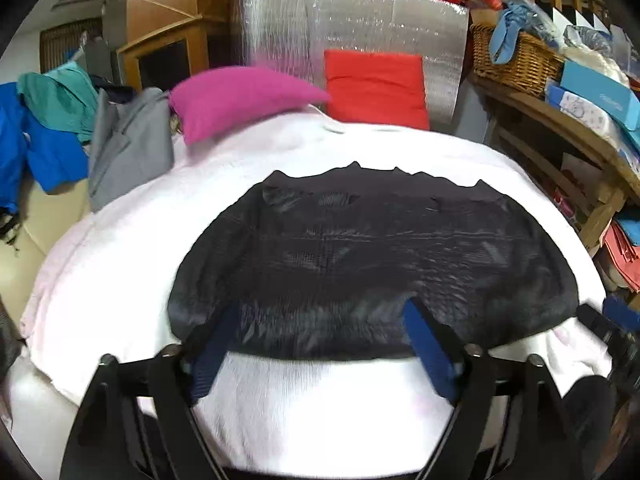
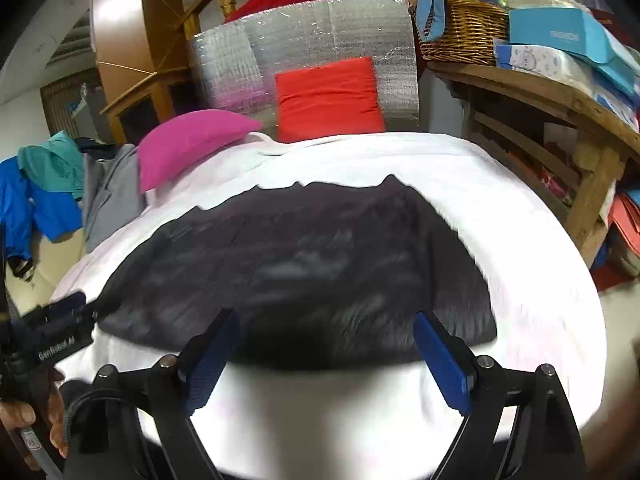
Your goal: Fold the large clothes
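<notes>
Left wrist view is showing your left tool (image 1: 320,344) standing wide with nothing between its blue pads; the black garment (image 1: 372,264) is lying flat past the tips, in the middle of the frame, on the white cover (image 1: 312,408) of what looks like a bed. Right wrist view is showing the same for your right tool (image 2: 326,354): it is standing wide and holding nothing, with the black garment (image 2: 304,272) spread across the middle of the frame. You are probably keeping both tools open and off the cloth because the garment looks already folded into a wide band and is resting by itself. The pink pillow (image 1: 240,98) and red pillow (image 1: 376,88) are sitting at the top of the frame, out of the way, so the cloth has room.

Both pictures are blurring, so you cannot tell how many layers the garment has. The near edge is looking smeared. Your left tool's body (image 2: 48,336) is peeking in at the lower left of the right wrist view, cut off by the frame.
</notes>
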`<action>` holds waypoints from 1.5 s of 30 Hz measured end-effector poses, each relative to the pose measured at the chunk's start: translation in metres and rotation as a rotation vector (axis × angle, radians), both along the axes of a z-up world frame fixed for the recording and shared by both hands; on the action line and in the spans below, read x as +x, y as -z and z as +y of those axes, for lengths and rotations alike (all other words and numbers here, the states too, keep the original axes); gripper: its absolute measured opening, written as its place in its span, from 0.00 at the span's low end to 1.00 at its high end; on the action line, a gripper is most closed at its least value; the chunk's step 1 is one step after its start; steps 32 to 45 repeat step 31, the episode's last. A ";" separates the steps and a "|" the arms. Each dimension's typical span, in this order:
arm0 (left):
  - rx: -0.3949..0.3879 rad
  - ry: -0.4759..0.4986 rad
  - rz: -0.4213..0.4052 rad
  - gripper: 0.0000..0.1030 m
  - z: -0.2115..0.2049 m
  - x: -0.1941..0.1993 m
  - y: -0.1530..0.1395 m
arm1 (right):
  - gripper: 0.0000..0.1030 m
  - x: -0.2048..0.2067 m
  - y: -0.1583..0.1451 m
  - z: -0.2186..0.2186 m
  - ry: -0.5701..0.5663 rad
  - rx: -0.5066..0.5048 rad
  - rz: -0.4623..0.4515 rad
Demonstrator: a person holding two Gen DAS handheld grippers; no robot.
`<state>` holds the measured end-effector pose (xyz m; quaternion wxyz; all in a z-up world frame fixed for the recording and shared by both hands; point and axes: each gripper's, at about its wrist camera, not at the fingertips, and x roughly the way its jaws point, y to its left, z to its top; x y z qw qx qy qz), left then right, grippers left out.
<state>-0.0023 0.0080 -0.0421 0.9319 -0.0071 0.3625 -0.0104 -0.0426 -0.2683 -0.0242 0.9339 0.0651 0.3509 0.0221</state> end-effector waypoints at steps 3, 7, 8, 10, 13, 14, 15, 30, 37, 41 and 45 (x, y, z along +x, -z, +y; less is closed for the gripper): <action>-0.026 0.012 0.001 0.86 0.000 -0.018 -0.005 | 0.93 -0.021 0.008 0.007 0.016 0.006 0.005; -0.044 0.010 0.000 0.86 -0.001 -0.029 -0.008 | 0.93 -0.037 0.009 0.015 0.016 -0.046 -0.006; -0.041 0.012 -0.002 0.86 -0.001 -0.030 -0.008 | 0.93 -0.035 0.010 0.016 0.015 -0.055 -0.006; -0.031 0.011 -0.004 0.86 -0.003 -0.031 -0.009 | 0.93 -0.036 0.009 0.019 0.014 -0.063 -0.005; -0.019 0.015 -0.011 0.86 -0.005 -0.031 -0.010 | 0.95 -0.039 0.006 0.023 0.007 -0.079 -0.016; -0.018 0.018 -0.010 0.86 -0.005 -0.032 -0.010 | 0.95 -0.039 0.005 0.025 0.004 -0.087 -0.019; -0.018 0.021 -0.007 0.86 -0.007 -0.032 -0.010 | 0.95 -0.039 0.004 0.026 0.003 -0.093 -0.024; -0.026 0.053 -0.004 0.87 -0.011 -0.035 -0.011 | 0.96 -0.033 -0.001 0.028 0.004 -0.113 -0.032; -0.025 0.053 -0.003 0.87 -0.011 -0.035 -0.010 | 0.96 -0.032 -0.001 0.028 0.004 -0.113 -0.031; -0.025 0.053 -0.003 0.87 -0.011 -0.035 -0.010 | 0.96 -0.032 -0.001 0.028 0.004 -0.113 -0.031; -0.025 0.053 -0.003 0.87 -0.011 -0.035 -0.010 | 0.96 -0.032 -0.001 0.028 0.004 -0.113 -0.031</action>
